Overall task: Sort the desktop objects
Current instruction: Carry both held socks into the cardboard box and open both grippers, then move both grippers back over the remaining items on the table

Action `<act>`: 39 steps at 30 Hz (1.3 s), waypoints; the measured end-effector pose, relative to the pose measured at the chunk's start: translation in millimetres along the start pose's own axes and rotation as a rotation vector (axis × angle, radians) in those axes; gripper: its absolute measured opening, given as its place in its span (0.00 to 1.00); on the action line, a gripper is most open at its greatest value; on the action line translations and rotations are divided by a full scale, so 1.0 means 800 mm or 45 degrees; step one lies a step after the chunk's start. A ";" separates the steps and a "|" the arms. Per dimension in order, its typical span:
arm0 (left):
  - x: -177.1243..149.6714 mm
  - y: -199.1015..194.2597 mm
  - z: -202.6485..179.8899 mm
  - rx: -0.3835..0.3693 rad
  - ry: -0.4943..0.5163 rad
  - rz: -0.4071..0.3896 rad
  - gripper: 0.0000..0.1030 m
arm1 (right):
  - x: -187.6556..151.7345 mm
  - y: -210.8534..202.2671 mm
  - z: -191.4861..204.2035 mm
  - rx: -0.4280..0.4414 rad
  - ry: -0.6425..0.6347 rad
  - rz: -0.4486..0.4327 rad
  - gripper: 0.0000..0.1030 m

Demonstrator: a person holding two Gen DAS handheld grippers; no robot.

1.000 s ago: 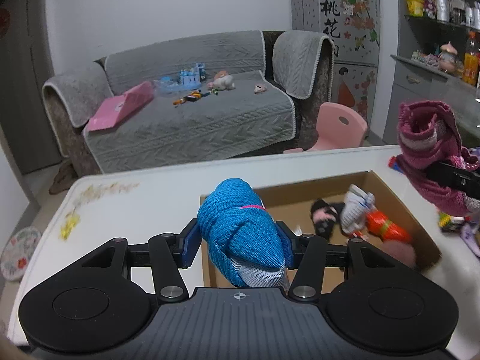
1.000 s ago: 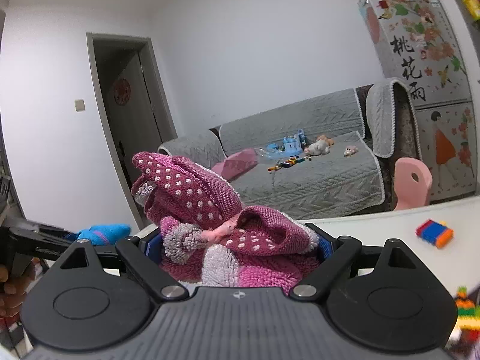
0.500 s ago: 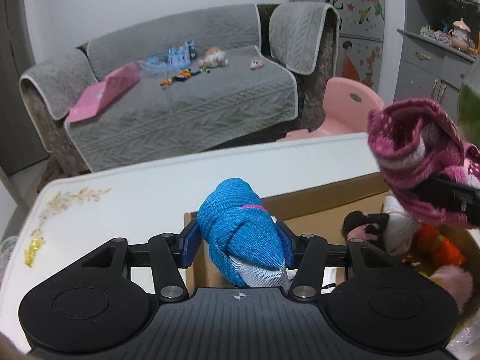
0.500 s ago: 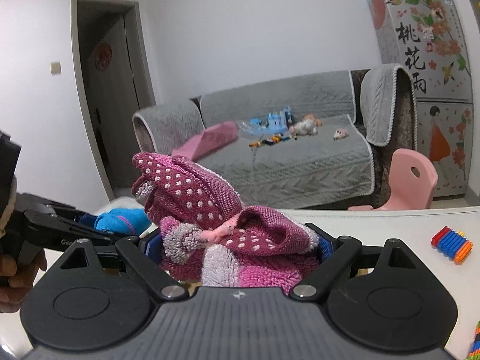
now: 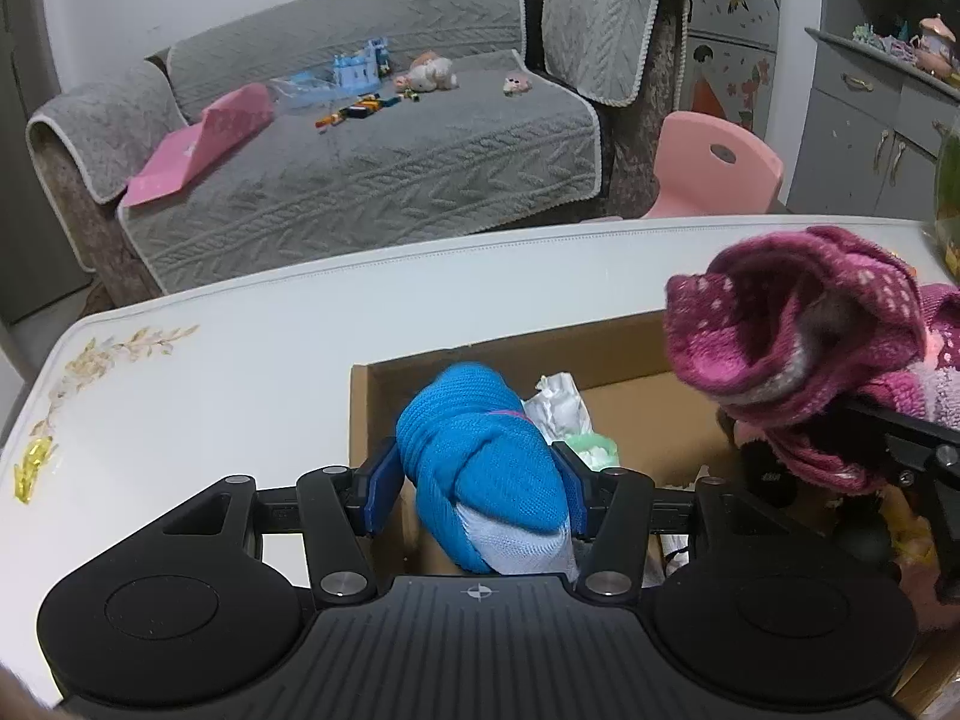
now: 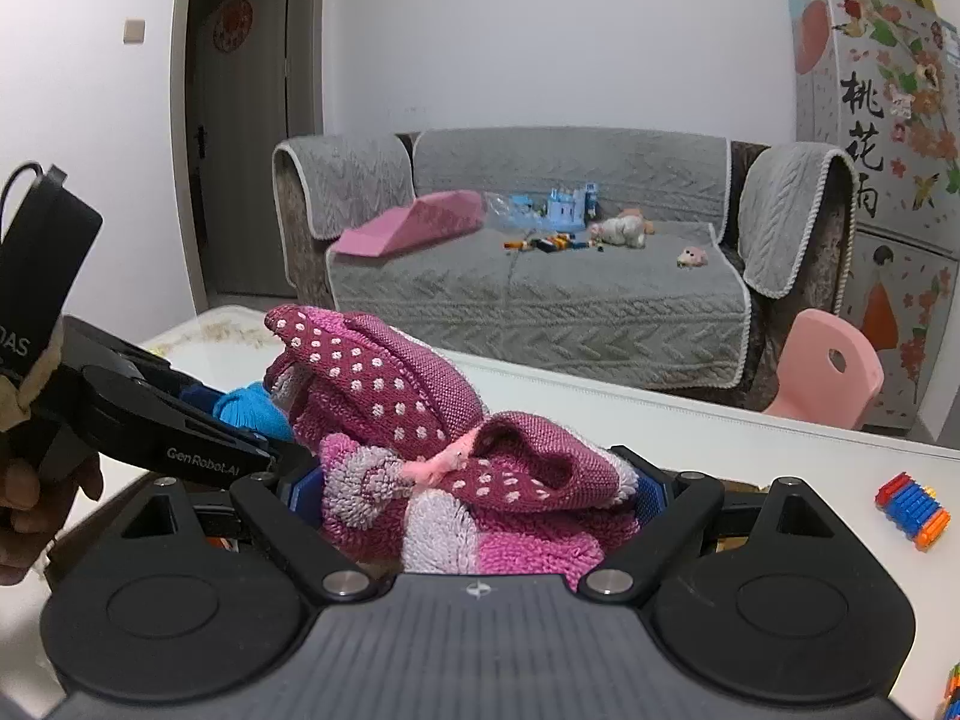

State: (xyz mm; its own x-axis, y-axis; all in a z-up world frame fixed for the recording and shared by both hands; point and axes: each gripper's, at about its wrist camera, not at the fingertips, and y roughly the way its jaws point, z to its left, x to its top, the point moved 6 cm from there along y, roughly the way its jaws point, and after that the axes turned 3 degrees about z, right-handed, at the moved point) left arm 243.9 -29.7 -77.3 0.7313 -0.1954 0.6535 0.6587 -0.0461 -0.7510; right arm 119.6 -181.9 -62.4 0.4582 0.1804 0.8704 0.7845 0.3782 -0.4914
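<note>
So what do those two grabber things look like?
Both are matte black plastic. Each gripper, the left gripper and the right gripper, has blue pads, silver screws, two round discs and a ribbed plate with a small crosshair mark. The left one carries white "GenRobot.AI" lettering, a black box with a cable, and a cream cuff behind it.

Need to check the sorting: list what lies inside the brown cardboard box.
Inside the brown cardboard box: crumpled white tissue, something pale green. The held blue sock and dotted magenta sock hide the rest.
</note>
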 end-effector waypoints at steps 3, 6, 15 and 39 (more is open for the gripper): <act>-0.004 0.003 0.000 0.003 0.000 0.012 0.55 | -0.001 0.001 0.002 -0.013 -0.017 0.012 0.87; -0.007 0.005 0.002 0.007 -0.003 0.020 0.55 | 0.000 0.002 0.006 -0.019 -0.034 0.022 0.88; -0.012 -0.001 0.000 0.015 0.007 0.021 0.55 | -0.001 0.007 0.017 -0.050 -0.118 0.058 0.94; -0.026 -0.123 -0.011 -0.063 -0.021 -0.214 1.00 | 0.032 -0.058 -0.002 -0.022 -0.085 -0.119 1.00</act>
State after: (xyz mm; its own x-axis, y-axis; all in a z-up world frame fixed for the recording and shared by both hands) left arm 162.5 -29.7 -17.8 0.6146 -0.1651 0.7713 0.7628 -0.1247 -0.6345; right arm 96.2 -196.4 -17.3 0.3544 0.2050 0.9123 0.8299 0.3807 -0.4079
